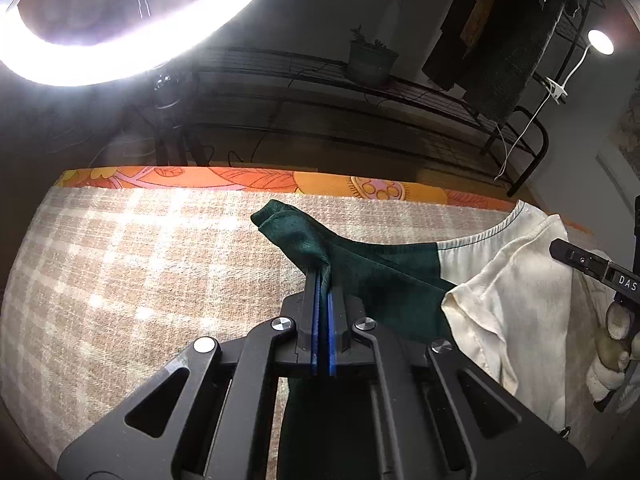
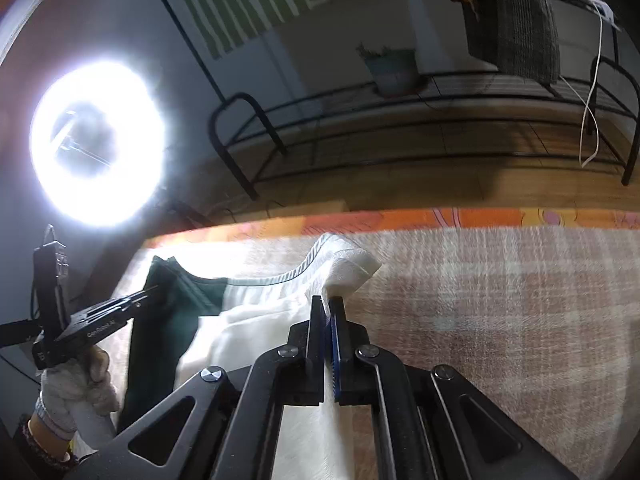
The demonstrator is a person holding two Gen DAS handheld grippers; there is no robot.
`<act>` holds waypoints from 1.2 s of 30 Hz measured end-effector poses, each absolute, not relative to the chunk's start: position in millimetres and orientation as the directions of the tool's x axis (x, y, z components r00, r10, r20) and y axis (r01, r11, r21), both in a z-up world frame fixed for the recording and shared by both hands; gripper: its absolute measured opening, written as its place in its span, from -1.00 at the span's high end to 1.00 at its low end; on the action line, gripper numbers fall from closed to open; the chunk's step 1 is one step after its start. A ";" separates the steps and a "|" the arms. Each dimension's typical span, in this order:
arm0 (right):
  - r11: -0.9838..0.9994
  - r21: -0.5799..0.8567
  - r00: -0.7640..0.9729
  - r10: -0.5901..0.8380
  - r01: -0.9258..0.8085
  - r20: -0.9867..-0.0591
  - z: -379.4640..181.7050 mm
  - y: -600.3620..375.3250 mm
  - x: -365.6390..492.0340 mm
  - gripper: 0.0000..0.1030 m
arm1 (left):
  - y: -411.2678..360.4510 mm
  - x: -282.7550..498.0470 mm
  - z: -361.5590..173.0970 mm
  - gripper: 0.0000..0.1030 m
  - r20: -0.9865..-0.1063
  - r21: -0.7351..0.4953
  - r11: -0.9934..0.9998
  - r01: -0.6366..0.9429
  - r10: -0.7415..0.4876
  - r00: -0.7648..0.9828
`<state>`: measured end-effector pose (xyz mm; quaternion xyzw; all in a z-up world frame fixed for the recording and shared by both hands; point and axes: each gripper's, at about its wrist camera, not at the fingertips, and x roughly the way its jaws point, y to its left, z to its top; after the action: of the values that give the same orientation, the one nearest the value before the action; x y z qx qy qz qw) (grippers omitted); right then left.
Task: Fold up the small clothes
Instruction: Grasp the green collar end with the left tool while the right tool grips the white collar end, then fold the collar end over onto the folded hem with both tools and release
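A small garment, dark green on one half [image 1: 360,264] and cream white on the other [image 1: 516,280], is held up above a checked beige cloth [image 1: 132,264]. My left gripper [image 1: 323,276] is shut on the green shoulder, whose tip sticks out past the fingers. My right gripper [image 2: 329,304] is shut on the cream shoulder [image 2: 352,272]. The neckline [image 2: 272,280] sags between them. In the right wrist view the left gripper [image 2: 136,300] shows at the left on the green half [image 2: 172,300].
The checked cloth [image 2: 500,300] covers a surface with an orange floral edge [image 1: 240,180]. Beyond it stand a black wire rack [image 1: 360,92] with a potted plant [image 1: 370,62] and hanging clothes [image 1: 504,40]. A ring light [image 2: 98,140] glares at the left.
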<state>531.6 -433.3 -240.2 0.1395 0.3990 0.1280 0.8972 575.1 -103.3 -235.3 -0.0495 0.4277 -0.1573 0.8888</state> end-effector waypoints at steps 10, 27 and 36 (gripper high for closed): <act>0.924 0.328 0.686 0.368 -0.195 -0.628 -192.4 -421.3 478.4 1.00 | -90.7 508.9 -184.1 0.99 -0.687 -0.186 0.937 0.295 -0.339 0.643; 0.934 0.226 0.663 0.356 -0.277 -0.659 -176.8 -397.2 323.9 1.00 | -78.5 344.5 -189.9 0.99 -0.688 -0.104 0.929 0.356 -0.326 0.649; 0.947 0.189 0.640 0.315 -0.259 -0.701 -216.6 -382.5 259.1 1.00 | -79.4 276.7 -217.3 0.99 -0.708 -0.006 0.921 0.389 -0.278 0.649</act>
<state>259.1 -382.5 -216.6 0.0356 0.3937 0.1586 0.9047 276.7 -79.4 -217.3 0.0732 0.3765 -0.1843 0.9049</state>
